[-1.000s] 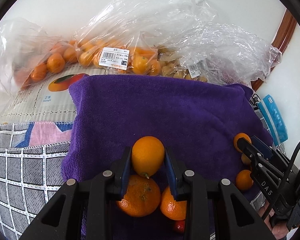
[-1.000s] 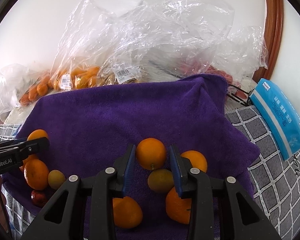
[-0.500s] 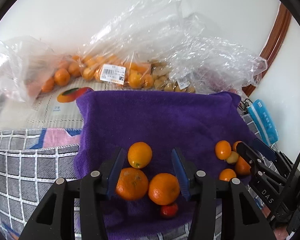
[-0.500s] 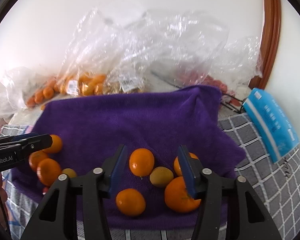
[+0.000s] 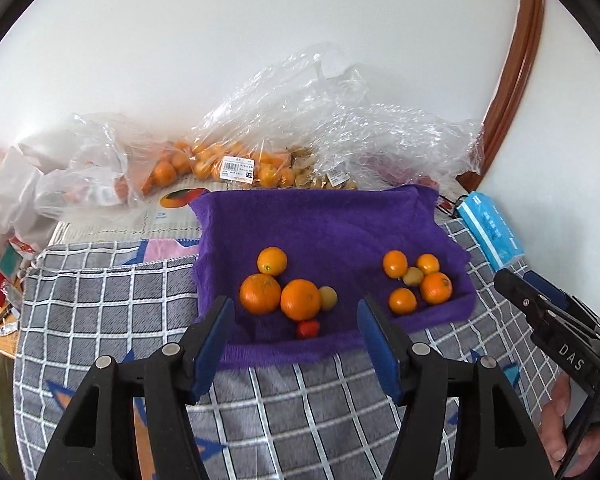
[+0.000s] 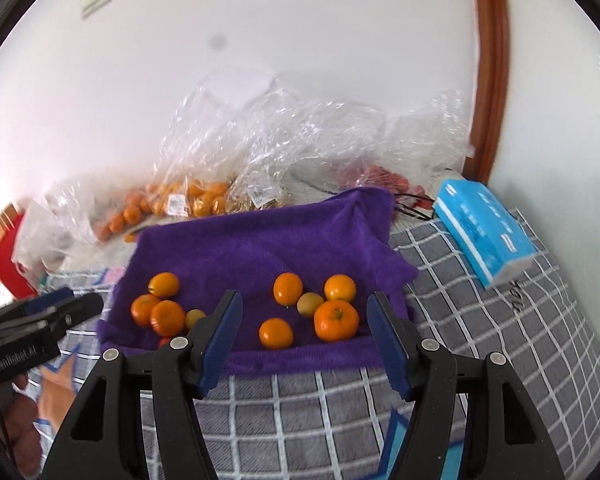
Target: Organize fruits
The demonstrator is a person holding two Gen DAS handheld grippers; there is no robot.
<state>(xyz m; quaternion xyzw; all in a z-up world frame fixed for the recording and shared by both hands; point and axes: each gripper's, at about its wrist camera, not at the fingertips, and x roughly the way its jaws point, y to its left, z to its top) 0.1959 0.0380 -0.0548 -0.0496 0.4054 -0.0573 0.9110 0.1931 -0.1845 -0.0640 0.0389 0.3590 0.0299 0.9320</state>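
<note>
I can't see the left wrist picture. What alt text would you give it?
Two clusters of oranges and small yellowish fruits sit on a purple towel over a checked cloth. The left tool, open and empty, frames the nearer cluster. Clear plastic bags of fruit line the white wall.

A towel (image 5: 324, 228) lies on a checked cloth (image 5: 100, 292). On the towel sit two clusters of fruit, well apart: a left cluster (image 5: 284, 288) and a right cluster (image 5: 418, 282). Behind the towel, against the wall, lie plastic bags (image 5: 260, 148) with more fruit inside. A tissue pack (image 6: 484, 228) lies right of the towel.
</note>
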